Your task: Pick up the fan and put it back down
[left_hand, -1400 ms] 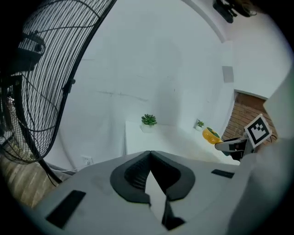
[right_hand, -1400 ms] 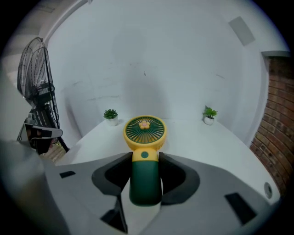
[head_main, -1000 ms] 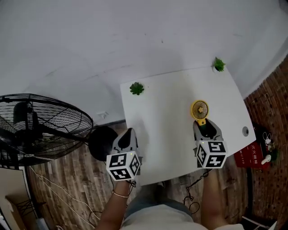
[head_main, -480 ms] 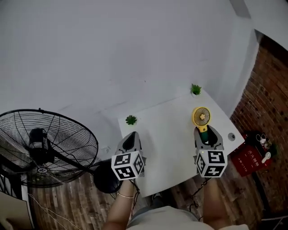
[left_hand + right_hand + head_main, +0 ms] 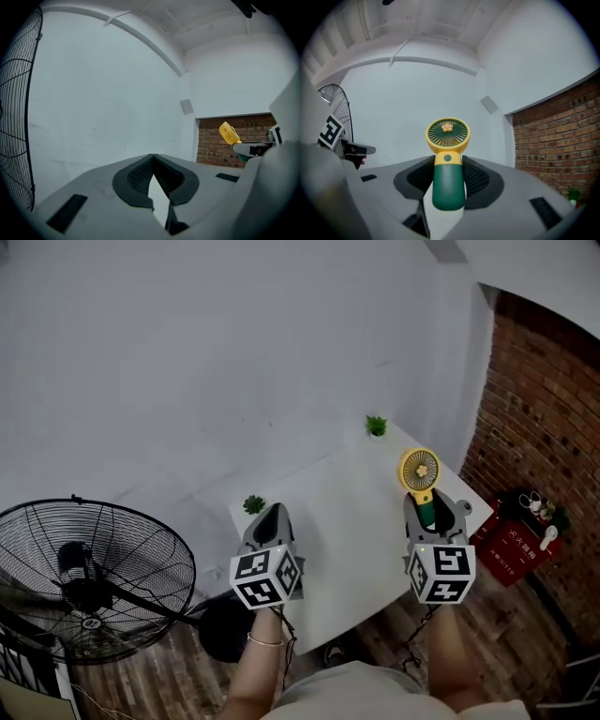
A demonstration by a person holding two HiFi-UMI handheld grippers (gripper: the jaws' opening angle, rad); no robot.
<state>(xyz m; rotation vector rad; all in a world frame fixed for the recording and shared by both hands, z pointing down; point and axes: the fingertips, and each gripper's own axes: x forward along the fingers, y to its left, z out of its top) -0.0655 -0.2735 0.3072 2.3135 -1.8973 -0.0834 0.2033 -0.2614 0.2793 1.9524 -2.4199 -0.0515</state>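
Note:
A small hand fan (image 5: 418,470) with a yellow head and a green handle (image 5: 448,180) stands upright in my right gripper (image 5: 431,507), which is shut on the handle. It hangs in the air above the white table (image 5: 337,521), off its top. In the right gripper view the fan's grille (image 5: 447,131) faces the camera between the two dark pads (image 5: 417,176). My left gripper (image 5: 270,515) is held over the table's left edge, its jaws (image 5: 153,157) pressed together with nothing between them. The left gripper view catches the fan (image 5: 228,132) at its right.
A large black floor fan (image 5: 94,577) stands on the wood floor at the left. Two small green plants (image 5: 253,504) (image 5: 376,425) sit at the table's far corners. A brick wall (image 5: 544,409) and a red box (image 5: 520,540) lie to the right.
Both grippers have risen away from the table, and the right one has carried the fan up with it. The head view now takes in more wall and less floor.

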